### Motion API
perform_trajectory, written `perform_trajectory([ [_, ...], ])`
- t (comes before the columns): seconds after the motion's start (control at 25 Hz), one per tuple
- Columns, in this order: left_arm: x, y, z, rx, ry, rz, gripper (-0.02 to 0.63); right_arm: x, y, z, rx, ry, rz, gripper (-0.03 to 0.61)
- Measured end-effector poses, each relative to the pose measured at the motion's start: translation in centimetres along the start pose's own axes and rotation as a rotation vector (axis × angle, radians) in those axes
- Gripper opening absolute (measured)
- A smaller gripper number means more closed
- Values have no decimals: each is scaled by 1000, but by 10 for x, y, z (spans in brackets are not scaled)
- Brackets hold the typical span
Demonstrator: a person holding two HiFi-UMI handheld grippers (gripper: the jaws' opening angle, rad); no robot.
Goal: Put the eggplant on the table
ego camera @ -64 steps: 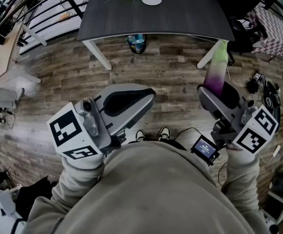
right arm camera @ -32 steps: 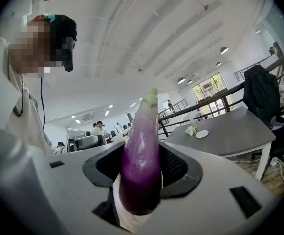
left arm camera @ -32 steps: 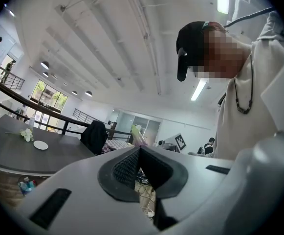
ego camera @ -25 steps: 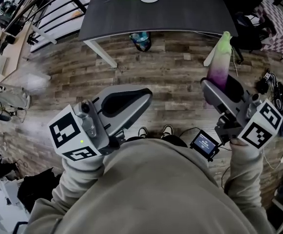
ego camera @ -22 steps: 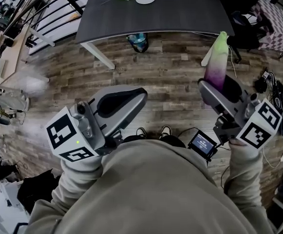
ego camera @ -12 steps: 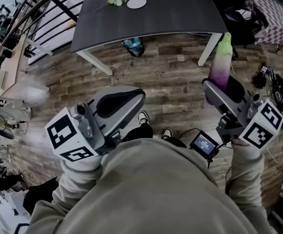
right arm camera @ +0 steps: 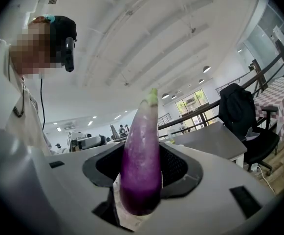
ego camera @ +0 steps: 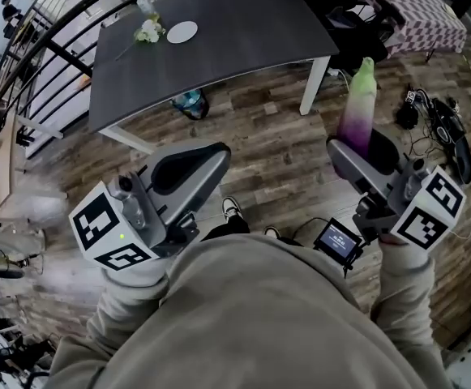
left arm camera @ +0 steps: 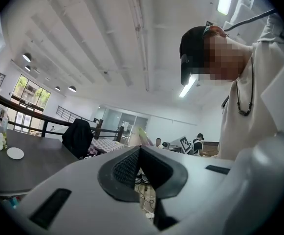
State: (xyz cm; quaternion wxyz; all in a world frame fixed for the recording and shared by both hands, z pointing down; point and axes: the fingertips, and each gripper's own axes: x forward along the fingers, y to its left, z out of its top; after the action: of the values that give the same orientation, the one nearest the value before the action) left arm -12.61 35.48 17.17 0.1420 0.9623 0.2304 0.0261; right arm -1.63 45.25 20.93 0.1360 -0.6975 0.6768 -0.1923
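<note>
1. Head view: the brown wood-plank floor (ego camera: 259, 140) fills the middle ground. The person stands on it some way short of the goal, so I judge the carry to be only partly done.
2. The dark grey rectangular table (ego camera: 243, 39) on white legs lies ahead and to the left. Most of its top is bare, which leaves plenty of room to set something down.
3. The person's beige sweatshirt (ego camera: 259, 314) fills the bottom of the head view, with both sleeves reaching forward and a tool held out on either side of the body.
4. The grey left gripper (ego camera: 209, 157) points level. In the left gripper view its black pads meet at the tip with nothing between them. It is shut and idle, probably because the load needs only one hand.
5. The grey right gripper (ego camera: 355, 148) stands fairly wide, its pads pressing on the thick lower end of the load. That clamps the heavy part and lets the rest stand up free.
6. The long purple eggplant with a pale green tip (right arm camera: 142, 155) is upright in that grip, in the air over the floor, well apart from the table.
7. A small round white plate (ego camera: 181, 32) sits at the table's far end. It is a spot to avoid when placing.
8. A little white flower sprig (ego camera: 147, 31) lies just beside the plate.
</note>
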Motion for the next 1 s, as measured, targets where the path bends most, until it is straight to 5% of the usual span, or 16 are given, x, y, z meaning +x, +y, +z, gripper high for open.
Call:
perform_trajectory([
  [0.44, 0, 54, 1, -27, -13, -97, 5, 39, -18, 2, -8, 8, -85, 222],
  [1.0, -58, 172, 18, -57, -29, -90, 5, 190, -8, 21, -57, 90, -32, 222],
])
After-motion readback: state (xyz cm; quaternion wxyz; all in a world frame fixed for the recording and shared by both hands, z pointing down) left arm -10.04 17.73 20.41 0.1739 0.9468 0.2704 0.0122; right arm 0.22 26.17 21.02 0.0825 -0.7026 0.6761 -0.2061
